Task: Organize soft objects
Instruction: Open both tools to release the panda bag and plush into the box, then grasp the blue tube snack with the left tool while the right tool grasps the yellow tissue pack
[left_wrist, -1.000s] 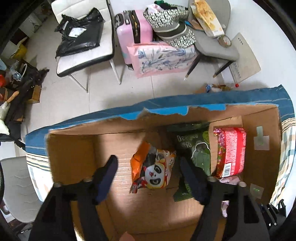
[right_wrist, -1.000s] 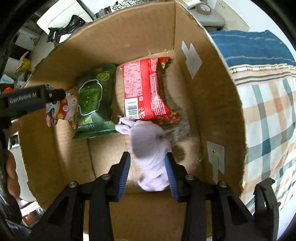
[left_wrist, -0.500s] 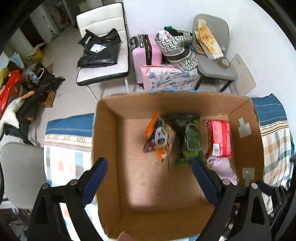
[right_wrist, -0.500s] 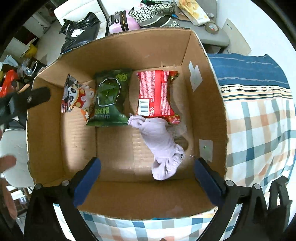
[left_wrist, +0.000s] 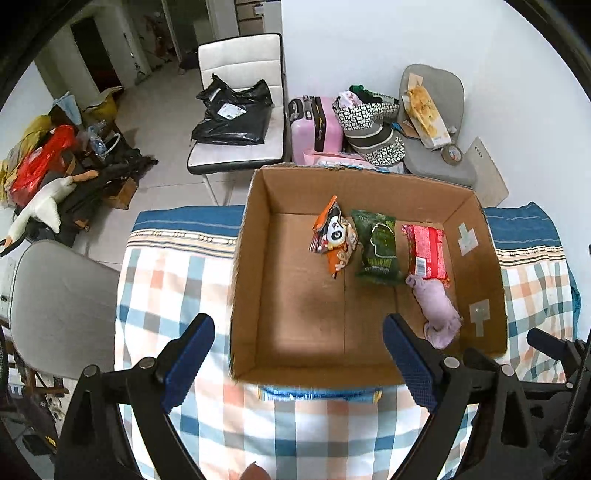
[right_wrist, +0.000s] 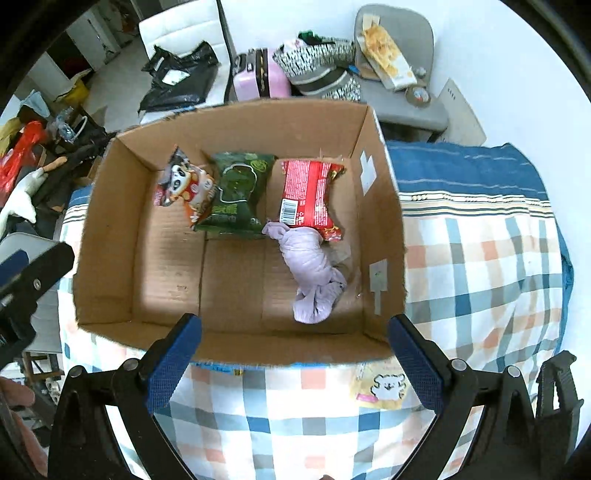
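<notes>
An open cardboard box (left_wrist: 251, 266) (right_wrist: 384, 206) stands on a checked cloth. Inside lie an orange panda snack bag (left_wrist: 334, 236) (right_wrist: 184, 184), a green snack bag (left_wrist: 378, 247) (right_wrist: 236, 192), a red snack bag (left_wrist: 426, 251) (right_wrist: 310, 192) and a crumpled lilac cloth (left_wrist: 437, 310) (right_wrist: 312, 273). My left gripper (left_wrist: 295, 365) is open and empty, above the box's near edge. My right gripper (right_wrist: 293, 367) is open and empty, also high above the near edge. A yellow packet with a white bear (right_wrist: 380, 386) lies on the cloth in front of the box.
The checked cloth (left_wrist: 173, 288) (right_wrist: 480, 258) covers the surface around the box. Behind stand a white chair with a black bag (left_wrist: 236, 118), a pink suitcase (left_wrist: 314, 125) and a grey chair (left_wrist: 436, 110) piled with things. A grey chair (left_wrist: 55, 306) is at left.
Both grippers have pulled up and back out of the box and opened wide. The right gripper let go of the lilac cloth, which now lies in the box.
</notes>
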